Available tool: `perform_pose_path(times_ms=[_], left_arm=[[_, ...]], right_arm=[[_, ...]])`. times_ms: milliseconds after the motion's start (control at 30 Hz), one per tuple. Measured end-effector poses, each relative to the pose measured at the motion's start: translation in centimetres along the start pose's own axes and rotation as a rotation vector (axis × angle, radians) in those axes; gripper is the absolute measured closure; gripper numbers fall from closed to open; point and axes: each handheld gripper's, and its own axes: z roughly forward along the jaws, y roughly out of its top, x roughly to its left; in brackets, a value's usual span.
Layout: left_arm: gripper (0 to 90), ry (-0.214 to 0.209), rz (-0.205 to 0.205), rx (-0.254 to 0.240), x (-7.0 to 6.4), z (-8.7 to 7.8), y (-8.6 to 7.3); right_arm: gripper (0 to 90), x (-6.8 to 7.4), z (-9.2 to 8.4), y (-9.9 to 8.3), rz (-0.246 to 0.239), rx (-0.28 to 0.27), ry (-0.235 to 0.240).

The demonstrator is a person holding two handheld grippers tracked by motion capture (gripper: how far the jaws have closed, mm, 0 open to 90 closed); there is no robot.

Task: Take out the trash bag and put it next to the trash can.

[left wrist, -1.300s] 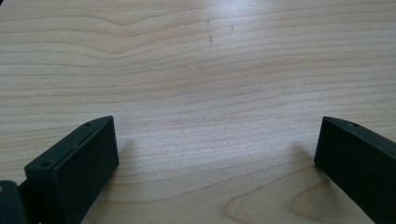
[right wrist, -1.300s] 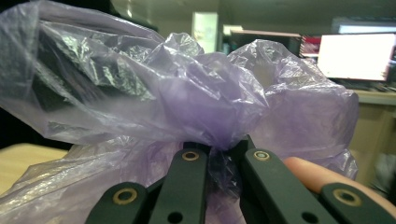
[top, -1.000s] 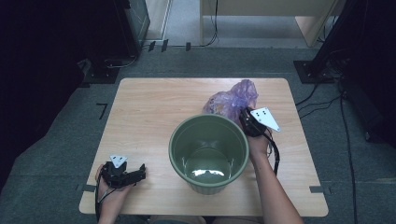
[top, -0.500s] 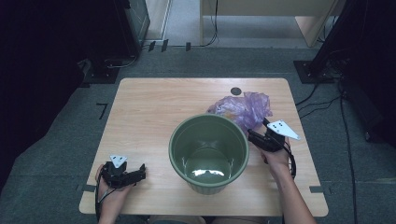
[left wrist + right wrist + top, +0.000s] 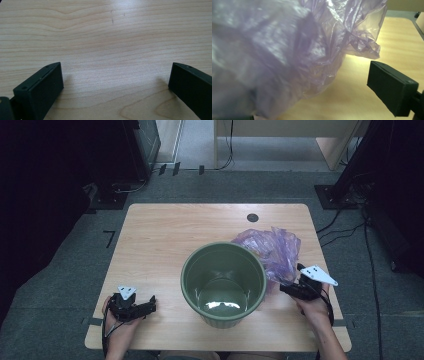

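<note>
Regripping the purple bag [image 5: 270, 251], which lies crumpled on the table [image 5: 165, 240] just right of the green bin [image 5: 223, 285], requires the right claw [image 5: 289, 289], whose jaws have just been opening and stand apart, to clamp one free edge, while the left claw [image 5: 142, 307] rests open left of the bin.

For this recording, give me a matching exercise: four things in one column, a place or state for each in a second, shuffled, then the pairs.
Things:
1. green bucket
2. purple plastic bag
3. left tongs
4. right tongs

Places or states:
A. open, low over bare wood near the table's front left corner
B. upright mid-table, nothing inside
C. crumpled, to the right behind the bucket
D. jaws just opened, at the bag's near edge

Pairs: 1-B, 2-C, 3-A, 4-D
</note>
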Motion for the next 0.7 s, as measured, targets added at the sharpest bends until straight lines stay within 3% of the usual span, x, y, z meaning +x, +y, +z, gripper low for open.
perform_pose_path(times_ms=[333,600,700], left_arm=[[0.0,0.000,-0.001,0.000,0.0,0.0,0.0],[0.0,0.001,-0.002,0.000,0.0,0.0,0.0],[0.0,0.001,-0.002,0.000,0.0,0.0,0.0]], right_arm=[[14.6,-0.6,-3.0,-2.5,-0.096,0.120,-0.038],[14.6,-1.1,-5.7,-3.9,-0.089,0.118,-0.042],[14.6,-1.7,-6.5,-4.4,-0.066,0.126,-0.049]])
